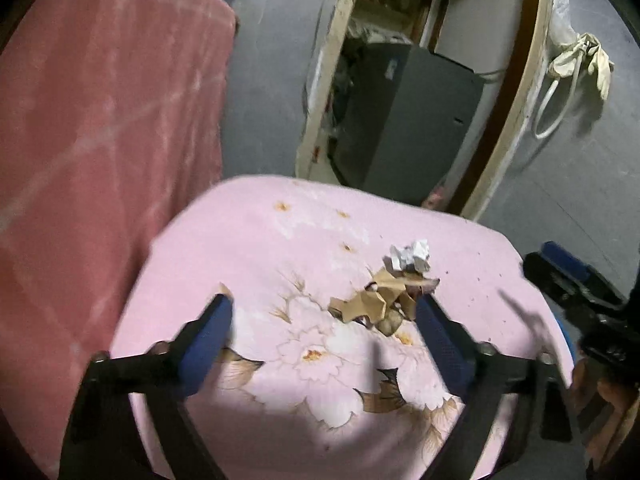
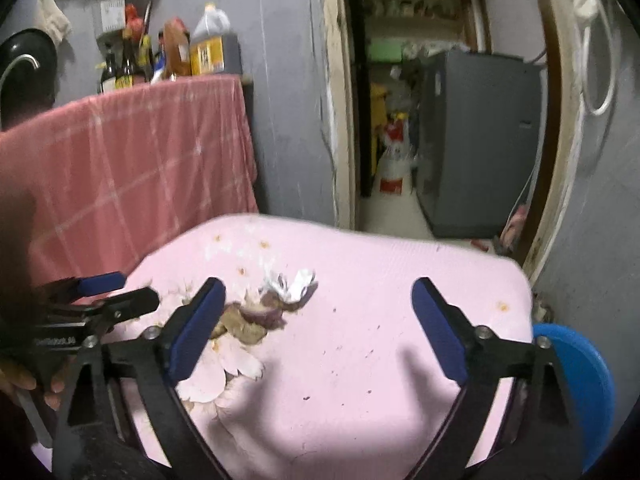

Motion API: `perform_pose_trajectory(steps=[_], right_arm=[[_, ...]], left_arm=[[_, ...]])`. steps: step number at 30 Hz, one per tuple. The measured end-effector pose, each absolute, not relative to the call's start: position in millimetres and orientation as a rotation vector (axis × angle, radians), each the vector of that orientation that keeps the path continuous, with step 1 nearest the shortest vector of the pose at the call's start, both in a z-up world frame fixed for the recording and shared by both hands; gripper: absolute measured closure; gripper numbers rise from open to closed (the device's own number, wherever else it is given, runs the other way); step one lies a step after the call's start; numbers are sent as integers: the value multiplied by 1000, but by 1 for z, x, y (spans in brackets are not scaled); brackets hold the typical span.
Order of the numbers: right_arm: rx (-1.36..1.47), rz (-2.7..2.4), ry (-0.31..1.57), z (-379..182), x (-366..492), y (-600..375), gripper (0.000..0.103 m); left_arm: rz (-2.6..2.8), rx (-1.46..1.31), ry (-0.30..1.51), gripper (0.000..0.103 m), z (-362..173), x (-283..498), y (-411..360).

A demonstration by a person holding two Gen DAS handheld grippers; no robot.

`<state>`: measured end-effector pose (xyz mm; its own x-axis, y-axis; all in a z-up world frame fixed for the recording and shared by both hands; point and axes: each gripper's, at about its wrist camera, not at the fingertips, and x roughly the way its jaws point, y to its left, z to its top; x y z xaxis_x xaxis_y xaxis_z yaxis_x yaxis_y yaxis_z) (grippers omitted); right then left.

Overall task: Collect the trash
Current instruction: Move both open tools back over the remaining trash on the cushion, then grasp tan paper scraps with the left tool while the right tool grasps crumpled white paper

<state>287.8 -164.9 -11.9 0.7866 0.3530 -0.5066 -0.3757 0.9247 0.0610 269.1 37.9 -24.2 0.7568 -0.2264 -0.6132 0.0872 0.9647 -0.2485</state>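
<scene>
A crumpled white paper ball (image 1: 412,256) and crumpled brown paper scraps (image 1: 380,300) lie on a pink flowered table cover (image 1: 280,248). My left gripper (image 1: 324,308) is open and empty above the cover, its right finger (image 1: 440,336) close beside the brown scraps. In the right wrist view the white paper (image 2: 292,282) and brown scraps (image 2: 244,326) lie just beyond my open, empty right gripper (image 2: 318,292), near its left finger (image 2: 196,328). The left gripper (image 2: 100,292) shows at that view's left edge.
A red checked cloth (image 2: 132,168) hangs at the left, with bottles (image 2: 172,52) above it. A doorway behind shows a grey appliance (image 2: 476,140). A blue round object (image 2: 580,380) sits by the table's right edge. The right gripper (image 1: 576,280) shows at the left wrist view's right edge.
</scene>
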Motion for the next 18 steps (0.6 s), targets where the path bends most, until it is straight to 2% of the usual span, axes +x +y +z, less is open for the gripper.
perform_pose_trajectory(steps=[2,5,9,14,18], right_arm=[[-48,403,573,-18,294,-163,21],[-47,415,629,-26,305,-160,24],[-40,433,690,-34,318,-158,29],[-19,453,741,-38,336,-153,32],[-14,484,792,-42,352,-141,34]], left_arm=[[-200,-224,722,36,-28,274,37],[-241,-243,753,45,-33,282,35],[-275,-283,792,52,-39,292,35],[-303,-302,819,70,-42,303,35],[-327,-309,839,80,-45,305,34]])
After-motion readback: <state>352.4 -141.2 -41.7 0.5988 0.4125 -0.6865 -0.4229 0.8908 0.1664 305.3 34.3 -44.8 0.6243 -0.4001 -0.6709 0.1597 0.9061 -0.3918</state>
